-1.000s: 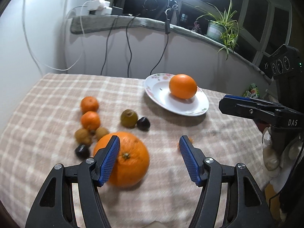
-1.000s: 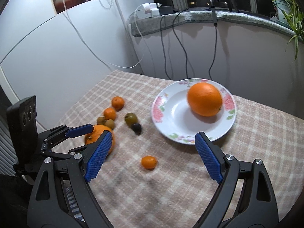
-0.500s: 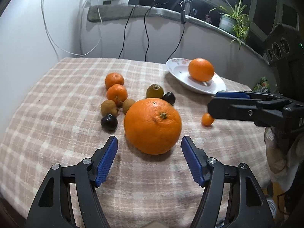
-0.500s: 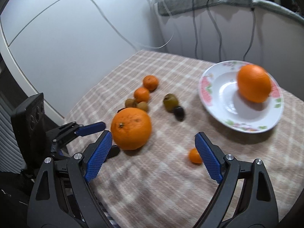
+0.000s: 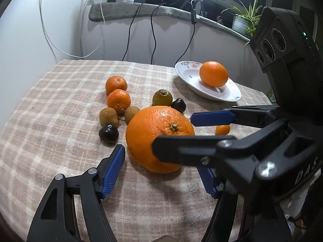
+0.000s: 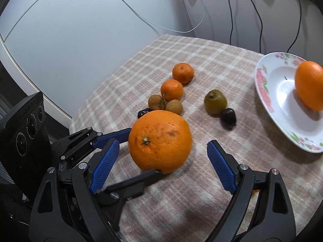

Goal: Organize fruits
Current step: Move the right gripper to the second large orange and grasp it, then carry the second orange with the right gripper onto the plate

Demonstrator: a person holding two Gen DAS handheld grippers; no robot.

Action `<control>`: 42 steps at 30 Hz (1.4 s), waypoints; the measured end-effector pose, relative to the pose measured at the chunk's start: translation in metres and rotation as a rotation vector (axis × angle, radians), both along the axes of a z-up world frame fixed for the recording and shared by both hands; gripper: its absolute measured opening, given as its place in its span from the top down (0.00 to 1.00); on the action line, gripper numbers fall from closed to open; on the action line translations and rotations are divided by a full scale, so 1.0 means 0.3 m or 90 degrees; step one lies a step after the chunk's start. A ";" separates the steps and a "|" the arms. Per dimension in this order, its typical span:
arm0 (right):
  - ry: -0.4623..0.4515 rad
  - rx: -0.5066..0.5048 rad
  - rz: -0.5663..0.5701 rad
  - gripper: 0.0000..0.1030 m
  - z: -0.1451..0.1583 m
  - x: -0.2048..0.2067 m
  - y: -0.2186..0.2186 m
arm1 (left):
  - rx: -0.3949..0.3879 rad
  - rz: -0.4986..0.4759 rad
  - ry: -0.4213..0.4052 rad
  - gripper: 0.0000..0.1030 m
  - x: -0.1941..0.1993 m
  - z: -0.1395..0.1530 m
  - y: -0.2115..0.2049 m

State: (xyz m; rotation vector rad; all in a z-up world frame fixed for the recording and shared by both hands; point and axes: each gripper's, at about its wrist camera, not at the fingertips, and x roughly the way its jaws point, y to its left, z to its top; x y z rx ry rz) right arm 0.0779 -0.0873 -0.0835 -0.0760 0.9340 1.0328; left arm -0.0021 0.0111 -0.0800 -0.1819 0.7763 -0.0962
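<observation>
A big orange (image 5: pixel 159 138) (image 6: pixel 159 141) lies on the checked tablecloth. My left gripper (image 5: pixel 161 171) is open just short of it, one pad on each side. My right gripper (image 6: pixel 160 161) is open too and reaches in from the right; its fingers (image 5: pixel 212 118) straddle the same orange, one crossing in front of it. A white flowered plate (image 5: pixel 193 80) (image 6: pixel 282 109) holds a second orange (image 5: pixel 213 73) (image 6: pixel 310 84). Two mandarins (image 5: pixel 118 92), two brown longans (image 5: pixel 109 117), a greenish fruit (image 5: pixel 162 97) and two dark fruits (image 5: pixel 109 134) lie beyond the big orange.
A tiny orange fruit (image 5: pixel 222 129) lies right of the big orange, under the right gripper. Cables hang down the wall (image 5: pixel 153 32) behind the table. A potted plant (image 5: pixel 242 20) stands on the ledge. The table's edge runs along the left (image 6: pixel 97 92).
The right gripper swung left and came in around the big orange, crossing in front of the left gripper. The left gripper moved a little closer to the orange.
</observation>
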 end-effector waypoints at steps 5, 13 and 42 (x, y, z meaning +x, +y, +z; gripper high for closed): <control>-0.002 -0.008 0.014 0.12 -0.008 -0.010 0.026 | -0.008 0.000 -0.002 0.33 0.006 -0.002 -0.001; -0.030 -0.037 0.012 0.19 -0.019 -0.030 0.050 | -0.013 -0.003 -0.004 0.34 0.004 -0.005 0.000; -0.086 -0.009 -0.053 0.28 0.090 -0.032 -0.054 | -0.001 -0.030 -0.062 0.35 0.036 0.094 -0.075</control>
